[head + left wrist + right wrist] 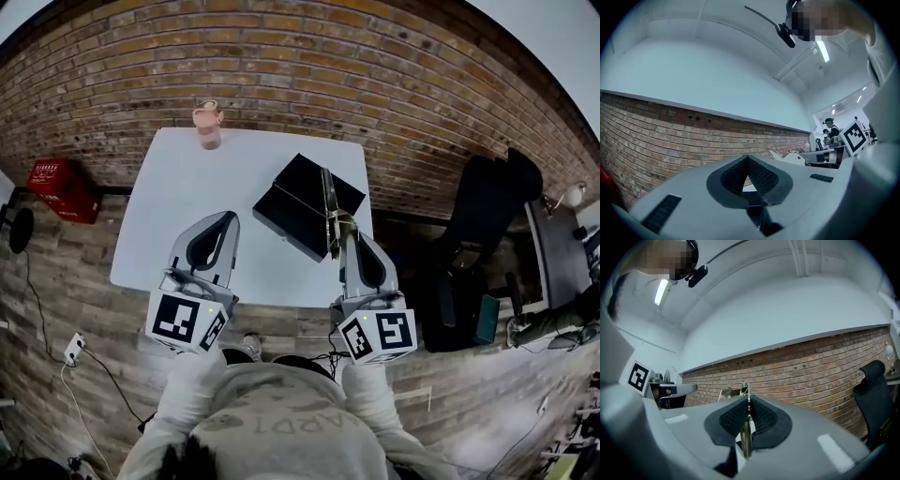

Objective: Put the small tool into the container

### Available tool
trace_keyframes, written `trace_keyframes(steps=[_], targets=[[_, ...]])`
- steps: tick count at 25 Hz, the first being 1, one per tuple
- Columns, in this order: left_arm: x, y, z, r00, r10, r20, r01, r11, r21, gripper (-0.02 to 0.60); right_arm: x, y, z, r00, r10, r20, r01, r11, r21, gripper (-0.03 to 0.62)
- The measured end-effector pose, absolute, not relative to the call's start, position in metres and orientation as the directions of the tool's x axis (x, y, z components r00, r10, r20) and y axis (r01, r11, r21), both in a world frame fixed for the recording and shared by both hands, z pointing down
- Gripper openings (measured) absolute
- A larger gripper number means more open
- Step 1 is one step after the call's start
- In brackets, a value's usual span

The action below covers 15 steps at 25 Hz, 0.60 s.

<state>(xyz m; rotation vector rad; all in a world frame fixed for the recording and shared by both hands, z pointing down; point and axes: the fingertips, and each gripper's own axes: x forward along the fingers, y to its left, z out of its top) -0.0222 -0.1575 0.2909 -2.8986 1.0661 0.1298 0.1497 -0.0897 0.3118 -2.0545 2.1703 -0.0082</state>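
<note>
In the head view a black open container (pixel 292 204) lies on the white table (pixel 183 192). My right gripper (pixel 343 238) hovers at the container's near right side, shut on a thin metal tool (pixel 329 199) that sticks out past the jaws over the container. The right gripper view shows the tool (pixel 746 425) pinched between the pads of the right gripper (pixel 748 401), its tip against the brick wall. My left gripper (pixel 226 218) is over the table left of the container. In its own view the left gripper (pixel 747 160) is shut with nothing in it.
A pink cup (pixel 208 126) stands at the table's far edge. A red crate (pixel 63 188) sits on the floor at the left, and a black office chair (pixel 480 223) at the right. A brick wall (pixel 309 66) runs behind the table.
</note>
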Motion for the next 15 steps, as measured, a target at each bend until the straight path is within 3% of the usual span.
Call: trace_keyframes(steps=[15], targets=[[-0.02, -0.234, 0.309, 0.826, -0.559, -0.075, -0.562, -0.827, -0.011, 0.005, 0.145, -0.168, 0.348, -0.02, -1.0, 0.017, -0.999, 0.02, -0.026, 0.017]])
